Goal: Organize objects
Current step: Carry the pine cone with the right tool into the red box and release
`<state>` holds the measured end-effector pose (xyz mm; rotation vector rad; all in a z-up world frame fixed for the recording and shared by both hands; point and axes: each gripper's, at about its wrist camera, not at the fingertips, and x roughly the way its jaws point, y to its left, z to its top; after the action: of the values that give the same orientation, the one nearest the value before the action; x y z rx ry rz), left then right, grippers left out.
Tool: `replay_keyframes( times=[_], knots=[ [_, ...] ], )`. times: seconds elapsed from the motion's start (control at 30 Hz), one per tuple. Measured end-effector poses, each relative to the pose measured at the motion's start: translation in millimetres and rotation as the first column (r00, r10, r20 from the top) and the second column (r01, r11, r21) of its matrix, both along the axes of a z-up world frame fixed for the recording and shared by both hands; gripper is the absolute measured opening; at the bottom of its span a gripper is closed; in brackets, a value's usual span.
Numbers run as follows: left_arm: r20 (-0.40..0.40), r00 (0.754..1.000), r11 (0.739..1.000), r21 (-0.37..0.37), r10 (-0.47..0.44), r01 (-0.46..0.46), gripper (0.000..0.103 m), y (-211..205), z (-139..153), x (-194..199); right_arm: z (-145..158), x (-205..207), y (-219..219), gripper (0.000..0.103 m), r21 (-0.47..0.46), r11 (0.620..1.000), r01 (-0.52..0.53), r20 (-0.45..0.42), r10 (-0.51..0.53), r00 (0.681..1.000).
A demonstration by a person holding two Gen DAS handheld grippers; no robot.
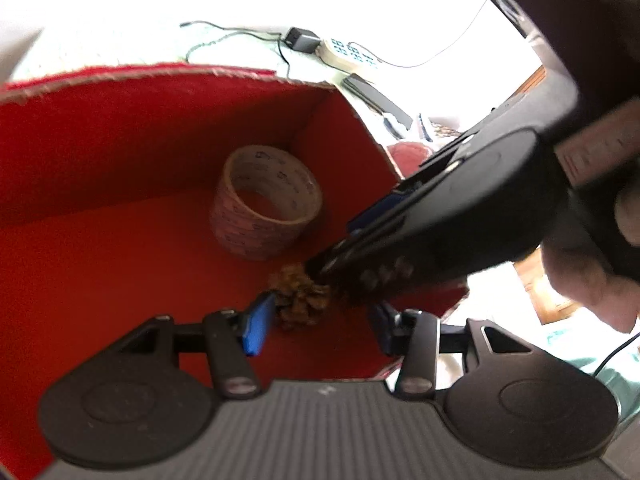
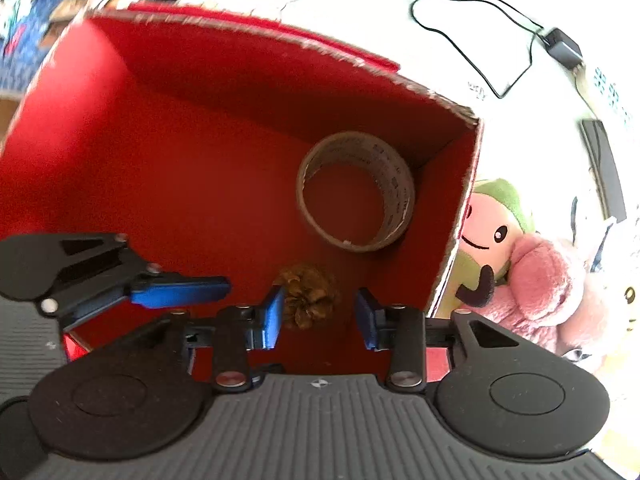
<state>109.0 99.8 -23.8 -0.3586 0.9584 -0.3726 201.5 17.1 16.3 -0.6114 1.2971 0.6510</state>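
White worktop behind red box (image 2: 240,92). Pine cone (image 2: 310,294) on box floor, lower centre: light, stiff, brittle scales; best gripped across body. Right tongs (image 2: 320,316) apart around it, left tongs (image 1: 316,328) apart too.

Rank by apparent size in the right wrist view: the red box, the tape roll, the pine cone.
1. red box, by far the largest.
2. tape roll.
3. pine cone, smallest, although it lies nearer the camera.

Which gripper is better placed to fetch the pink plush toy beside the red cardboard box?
Probably right. The open right gripper hangs by the red cardboard box's right wall, with the pink plush toy just beyond; the left gripper sits farther left.
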Motion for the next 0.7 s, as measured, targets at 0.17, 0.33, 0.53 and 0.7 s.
replay_keyframes(
  times=[0.17, 0.33, 0.53, 0.7],
  knots=[
    [0.028, 0.999, 0.994, 0.106, 0.021, -0.024, 0.048, 12, 9, -11, -3, 4, -4, 0.034, 0.09, 0.994, 0.063, -0.047, -0.059, 0.997],
    [0.055, 0.997, 0.975, 0.21, 0.061, -0.072, 0.049, 23, 18, -22, -16, -3, 7, 0.034, 0.14, 0.987, 0.082, -0.103, -0.068, 0.992],
    [0.038, 0.997, 0.954, 0.291, 0.063, -0.071, 0.051, 26, 14, -24, -46, -9, 21, 0.034, 0.114, 0.987, 0.112, -0.144, -0.095, 0.985],
    [0.017, 0.998, 0.953, 0.296, 0.066, -0.068, 0.052, 26, 11, -20, -58, -7, 20, 0.036, 0.051, 0.988, 0.147, -0.121, -0.14, 0.983]
  ],
)
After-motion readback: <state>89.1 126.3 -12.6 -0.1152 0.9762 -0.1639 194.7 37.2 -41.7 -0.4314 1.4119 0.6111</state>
